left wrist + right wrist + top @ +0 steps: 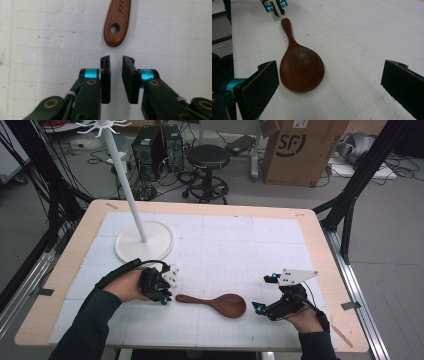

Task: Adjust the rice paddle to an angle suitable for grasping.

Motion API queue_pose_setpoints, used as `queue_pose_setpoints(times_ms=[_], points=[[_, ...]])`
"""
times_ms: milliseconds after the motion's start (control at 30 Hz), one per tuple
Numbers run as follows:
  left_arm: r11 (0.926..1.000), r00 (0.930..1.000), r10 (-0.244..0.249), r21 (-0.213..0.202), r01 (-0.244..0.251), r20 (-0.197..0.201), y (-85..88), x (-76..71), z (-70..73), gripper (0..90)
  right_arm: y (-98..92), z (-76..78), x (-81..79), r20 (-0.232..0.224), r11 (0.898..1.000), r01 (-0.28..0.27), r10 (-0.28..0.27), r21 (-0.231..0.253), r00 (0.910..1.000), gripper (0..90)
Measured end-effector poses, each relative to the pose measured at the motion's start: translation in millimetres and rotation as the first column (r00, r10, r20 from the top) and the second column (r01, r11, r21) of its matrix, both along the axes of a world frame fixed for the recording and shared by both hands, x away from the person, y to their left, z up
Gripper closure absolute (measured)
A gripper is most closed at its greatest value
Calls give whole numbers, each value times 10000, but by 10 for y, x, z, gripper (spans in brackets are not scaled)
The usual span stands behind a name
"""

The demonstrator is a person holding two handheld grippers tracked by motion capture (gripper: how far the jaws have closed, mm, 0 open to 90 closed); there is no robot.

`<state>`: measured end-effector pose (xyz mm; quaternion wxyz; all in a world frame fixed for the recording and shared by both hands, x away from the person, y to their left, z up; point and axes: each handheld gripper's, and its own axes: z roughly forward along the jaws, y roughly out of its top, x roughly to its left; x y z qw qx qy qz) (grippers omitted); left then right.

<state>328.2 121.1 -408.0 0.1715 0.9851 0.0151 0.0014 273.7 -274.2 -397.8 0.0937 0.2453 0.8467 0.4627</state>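
A dark brown wooden rice spoon [220,304] lies flat on the white mat, bowl to the right and handle to the left. My left gripper [165,299] sits just off the handle's end. In the left gripper view its jaws [116,60] stand a narrow gap apart with nothing between them, and the handle tip with its hole [116,27] lies just ahead. My right gripper [265,293] rests to the right of the bowl, jaws wide. In the right gripper view it [329,67] is open around bare mat, with the spoon [302,70] ahead and the left gripper [275,6] beyond.
A white stand with a round base [145,241] and a tall pole [125,180] stands at the back left of the mat. The wooden table edge [345,285] runs close to my right hand. A stool [207,157] and a cardboard box [300,150] stand on the floor beyond.
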Motion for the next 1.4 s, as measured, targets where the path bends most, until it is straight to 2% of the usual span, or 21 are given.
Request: queue_pose_setpoints(times_ms=[100,233,467,867,1000,1200,1400], points=[[9998,9999,-6,197,8,-110,-20,3,-37,848,-5,2,-3,-10,10000,24,-24,36,10000,2],[9998,10000,39,186,-37,-77,-41,4,-40,897,-19,4,-8,6,10000,55,-55,35,10000,2],[9999,9999,66,105,-64,-110,-90,2,-38,899,-20,9,-10,36,10000,45,-45,35,10000,2],[9996,10000,-50,288,52,-79,-259,46,-32,899,-18,16,-2,52,10000,25,-25,75,10000,2],[9993,9999,48,368,-43,-151,-222,79,-8,899,-34,21,-13,33,10000,34,-34,91,10000,2],[9980,9985,531,342,-534,108,-117,157,42,899,-44,13,-10,35,9999,65,-65,78,10000,2],[9965,9994,270,783,-287,232,-208,160,8,899,-36,16,-10,62,9999,67,-68,84,10000,2]])
